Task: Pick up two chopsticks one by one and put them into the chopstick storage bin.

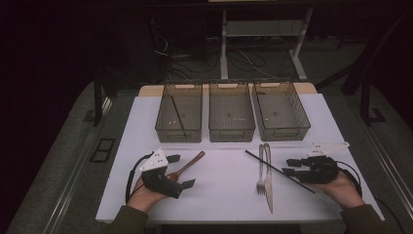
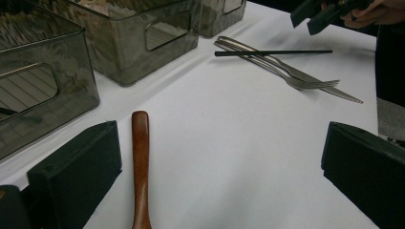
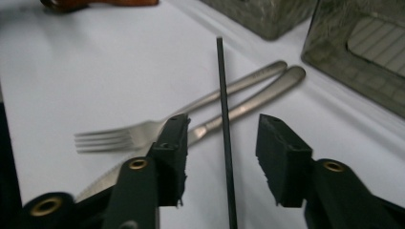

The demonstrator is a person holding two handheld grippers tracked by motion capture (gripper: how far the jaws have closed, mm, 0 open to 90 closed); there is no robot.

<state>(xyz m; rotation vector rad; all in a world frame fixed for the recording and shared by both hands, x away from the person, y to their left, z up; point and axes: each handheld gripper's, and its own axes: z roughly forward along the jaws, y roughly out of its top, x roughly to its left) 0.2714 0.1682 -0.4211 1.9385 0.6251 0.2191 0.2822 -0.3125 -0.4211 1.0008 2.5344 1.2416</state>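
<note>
- Left gripper [image 1: 181,171]: held by the left hand [image 1: 146,195] at the near left of the white table [image 1: 219,195]; its jaws are spread wide and nothing is gripped between them.
- Wooden spoon [image 1: 186,165]: laid on the table at the left gripper, handle pointing far and right; in the left gripper view the handle [image 2: 140,162] lies between the jaws, close to the left one, and no contact with either can be seen.
- Right gripper [image 1: 290,166]: held by the right hand [image 1: 341,190] at the near right; its jaws are parted and nothing is clamped.
- Black chopstick [image 1: 280,171]: laid diagonally on the table, from far left to near right; in the right gripper view it [image 3: 223,119] passes between the open jaws, apart from both.
- Fork [image 1: 261,168] and knife [image 1: 268,178]: laid side by side just left of the right gripper, handles pointing far; the chopstick crosses over them.
- Three smoked transparent bins: set in a row across the far part of the table; the left bin [image 1: 179,118] holds a second black stick [image 1: 177,112], while the middle bin [image 1: 231,117] and the right bin [image 1: 281,116] appear empty.
</note>
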